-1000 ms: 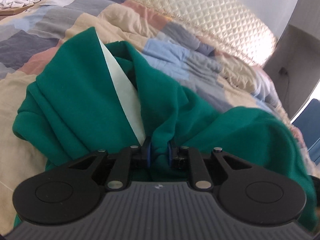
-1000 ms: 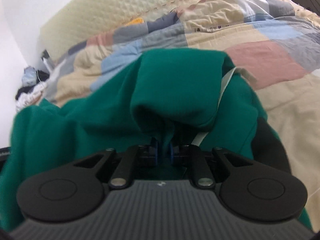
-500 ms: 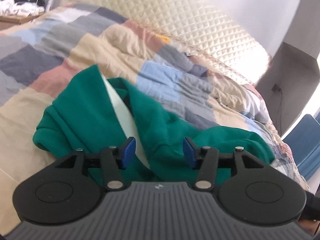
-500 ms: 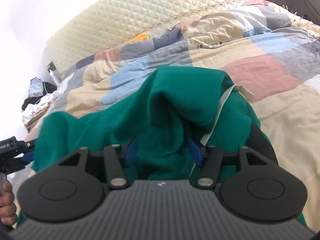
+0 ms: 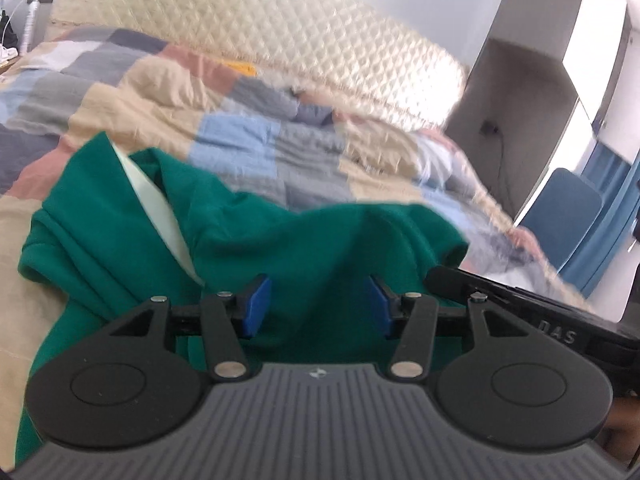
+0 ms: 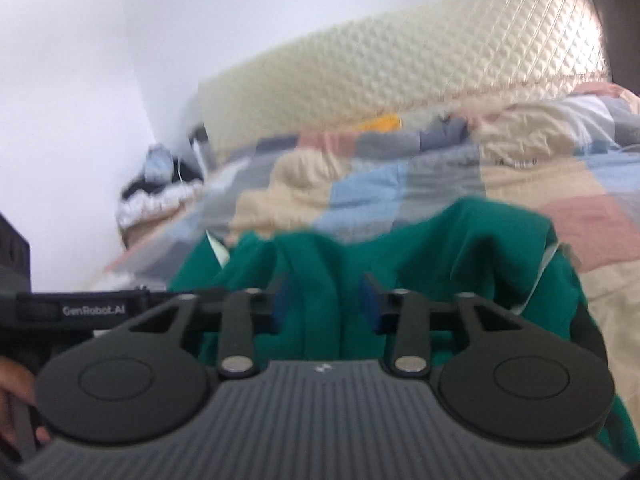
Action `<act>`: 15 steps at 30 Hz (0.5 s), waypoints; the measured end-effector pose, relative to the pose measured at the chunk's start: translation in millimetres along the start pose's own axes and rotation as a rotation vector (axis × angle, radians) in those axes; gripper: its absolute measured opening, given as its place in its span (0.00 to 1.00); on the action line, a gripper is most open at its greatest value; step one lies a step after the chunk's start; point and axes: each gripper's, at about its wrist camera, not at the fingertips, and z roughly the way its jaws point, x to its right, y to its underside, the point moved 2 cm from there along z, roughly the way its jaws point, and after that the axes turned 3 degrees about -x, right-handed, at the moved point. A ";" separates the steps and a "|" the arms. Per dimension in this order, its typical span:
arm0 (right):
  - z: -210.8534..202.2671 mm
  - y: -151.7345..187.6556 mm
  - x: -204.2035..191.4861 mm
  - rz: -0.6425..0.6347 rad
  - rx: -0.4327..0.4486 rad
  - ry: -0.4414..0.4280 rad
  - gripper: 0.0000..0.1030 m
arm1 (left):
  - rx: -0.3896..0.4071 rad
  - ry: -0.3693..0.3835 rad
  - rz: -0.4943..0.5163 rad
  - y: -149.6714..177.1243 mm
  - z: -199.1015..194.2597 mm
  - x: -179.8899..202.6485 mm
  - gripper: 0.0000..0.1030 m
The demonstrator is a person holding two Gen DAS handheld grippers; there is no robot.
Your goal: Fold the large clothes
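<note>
A large green garment (image 5: 280, 240) with a pale inner strip (image 5: 156, 208) lies bunched on the bed. My left gripper (image 5: 318, 306) is open above its near edge, blue pads well apart and touching no cloth. In the right wrist view the same green garment (image 6: 440, 248) lies under my right gripper (image 6: 323, 300). Its jaws are closing, but the pads still stand apart, with a green fold showing in the gap and nothing pinched. The right gripper's black body (image 5: 520, 312) shows at the left view's right edge. The left gripper's body (image 6: 80, 312) shows at the right view's left edge.
A patchwork quilt (image 5: 240, 136) covers the bed, backed by a cream quilted headboard (image 5: 280, 40). A blue chair (image 5: 560, 216) stands to the right of the bed. Clutter (image 6: 160, 184) sits on a bedside surface, and a hand (image 6: 12, 392) holds the left tool.
Both grippers let go of the green cloth, opened, then drew back and rose. The garment dropped onto the bed. The right pads now stand closer than half a second ago.
</note>
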 end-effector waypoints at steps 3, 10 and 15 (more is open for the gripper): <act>16.7 9.2 9.6 0.039 -0.066 0.012 0.21 | -0.049 -0.022 0.005 8.1 11.4 -4.5 0.56; 49.0 30.5 18.6 0.087 -0.195 -0.020 0.20 | -0.168 -0.080 -0.001 26.9 50.4 -21.3 0.55; 55.2 38.9 19.1 0.087 -0.188 -0.033 0.20 | -0.190 -0.135 0.039 31.5 66.1 -16.9 0.55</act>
